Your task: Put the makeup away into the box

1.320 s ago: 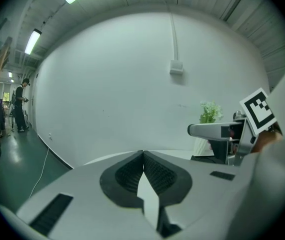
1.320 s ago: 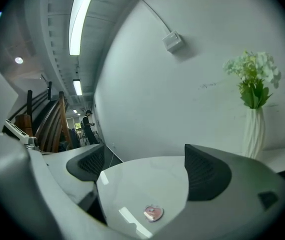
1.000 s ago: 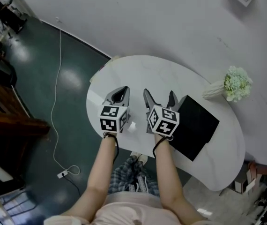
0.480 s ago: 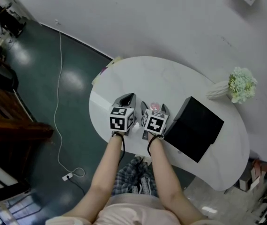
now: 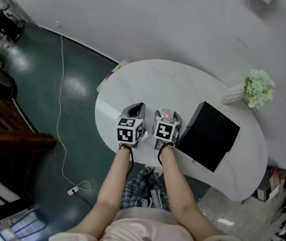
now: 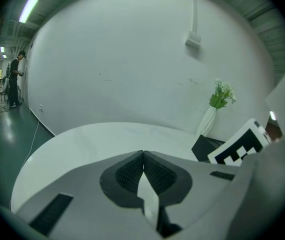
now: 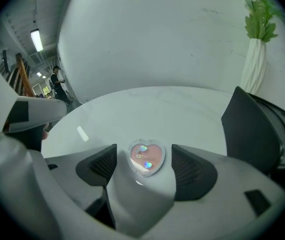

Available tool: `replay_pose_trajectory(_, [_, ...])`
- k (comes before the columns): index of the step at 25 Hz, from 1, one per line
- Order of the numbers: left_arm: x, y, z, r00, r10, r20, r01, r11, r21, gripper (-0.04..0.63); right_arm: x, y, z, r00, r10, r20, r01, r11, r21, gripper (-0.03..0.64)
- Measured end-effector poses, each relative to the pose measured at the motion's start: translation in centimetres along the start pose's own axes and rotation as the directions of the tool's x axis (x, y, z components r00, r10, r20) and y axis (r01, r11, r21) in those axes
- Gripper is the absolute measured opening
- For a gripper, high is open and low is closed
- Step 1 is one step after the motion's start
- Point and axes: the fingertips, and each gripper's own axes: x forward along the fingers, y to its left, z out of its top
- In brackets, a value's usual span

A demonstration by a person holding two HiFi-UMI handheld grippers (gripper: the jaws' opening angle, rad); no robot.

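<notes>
A pink heart-shaped makeup compact (image 7: 146,158) lies flat on the white table (image 5: 153,79), in the head view just ahead of the right marker cube as the compact (image 5: 166,113). My right gripper (image 7: 145,153) is lowered around it, a pad on each side with a small gap to each; the jaws are closing. The black box (image 5: 210,134) stands just right of that gripper, its dark wall (image 7: 250,129) close by. My left gripper (image 5: 139,106) rests low beside the right one, its jaws (image 6: 143,153) shut tip to tip with nothing between them.
A white vase with pale green flowers (image 5: 248,90) stands at the table's far right near the wall. The table's near edge runs just under both grippers. A cable (image 5: 58,109) trails over the dark floor to the left.
Both grippers have sunk to the tabletop. The right one tipped downward, came down around the compact, and its jaws have narrowed. The left gripper stayed shut.
</notes>
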Motion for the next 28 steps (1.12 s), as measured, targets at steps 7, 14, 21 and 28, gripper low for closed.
replay_pose_trajectory(7, [-0.8,0.2,-0.2,1.0,0.0,0.005,0.0,1.0,-0.003,0.026,-0.5,0.1,0.1,0.999,-0.043,0.005,0.044,0.997,-0.069,0.244])
replay_pose_trajectory(14, [-1.3,0.5,-0.4,1.0,0.01,0.006,-0.01,1.0,0.0,0.026,-0.8,0.1,-0.1,1.0,-0.014,0.014,0.015,0.999,-0.045,0.241])
replay_pose_trajectory(21, [-2.1,-0.7,1.3,0.999,0.0,0.033,-0.001,1.0,0.015,0.026,-3.9,-0.4,2.5,0.996,-0.008,0.089,0.009,1.0,-0.017,0.241])
replay_pose_trajectory(28, [-2.1,-5.7,4.4,0.994,-0.075,0.076,0.07,0.995,0.069,0.026,-9.2,-3.6,6.5,0.977,-0.045,0.207,0.037,0.998,0.044,0.241])
